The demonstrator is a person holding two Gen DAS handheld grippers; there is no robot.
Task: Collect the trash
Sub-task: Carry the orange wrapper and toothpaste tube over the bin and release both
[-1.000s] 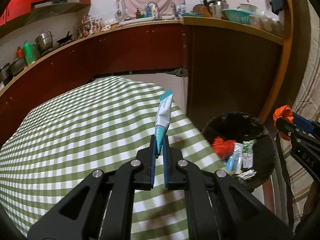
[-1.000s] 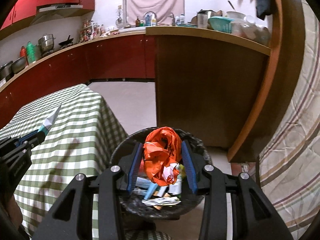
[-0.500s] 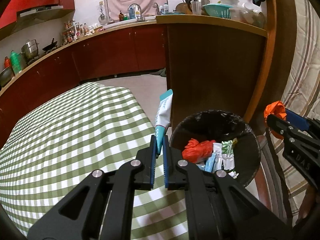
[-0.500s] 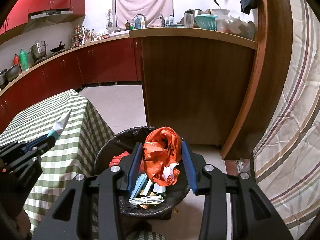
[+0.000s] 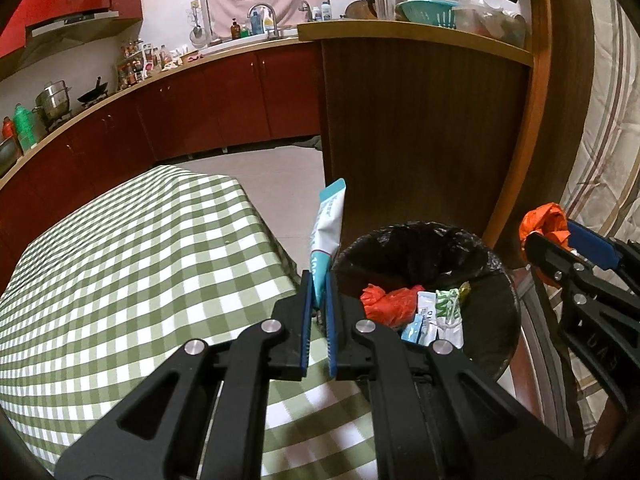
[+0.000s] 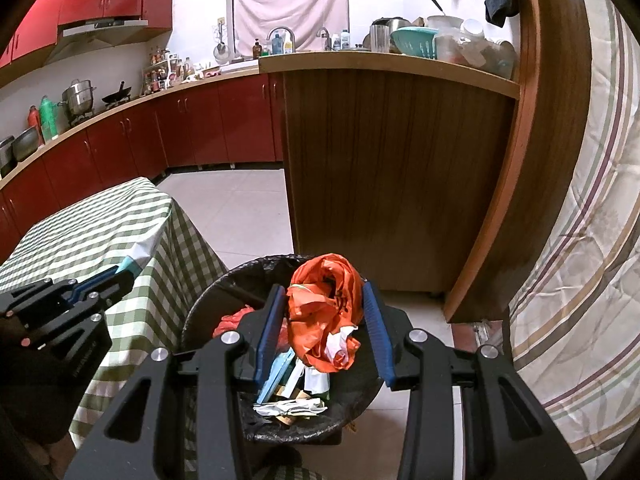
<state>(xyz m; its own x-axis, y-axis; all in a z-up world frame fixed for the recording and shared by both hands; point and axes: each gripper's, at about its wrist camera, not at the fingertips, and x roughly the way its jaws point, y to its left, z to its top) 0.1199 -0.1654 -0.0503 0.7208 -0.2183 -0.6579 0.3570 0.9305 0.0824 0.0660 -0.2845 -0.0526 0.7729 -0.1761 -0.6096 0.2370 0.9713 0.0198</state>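
My left gripper [image 5: 319, 280] is shut on a white and teal tube [image 5: 328, 230] that stands upright, at the table's right edge next to the black-lined trash bin [image 5: 490, 264]. My right gripper [image 6: 324, 296] is shut on a crumpled orange plastic bag [image 6: 326, 308] and holds it above the bin [image 6: 208, 300]. The bin holds an orange bag [image 5: 388, 304] and several wrappers [image 5: 436, 312]. The right gripper also shows in the left wrist view [image 5: 548, 236], and the left gripper in the right wrist view [image 6: 120, 276].
A table with a green checked cloth [image 5: 120, 280] lies left of the bin. A wooden counter panel [image 6: 392, 180] stands behind the bin. A striped mattress [image 6: 580, 240] leans at the right. Red kitchen cabinets [image 6: 140, 140] run along the back.
Both grippers have moved to the right toward the bin. The left gripper with the tube has gone from over the table to its right edge. The orange bag now hangs over the bin.
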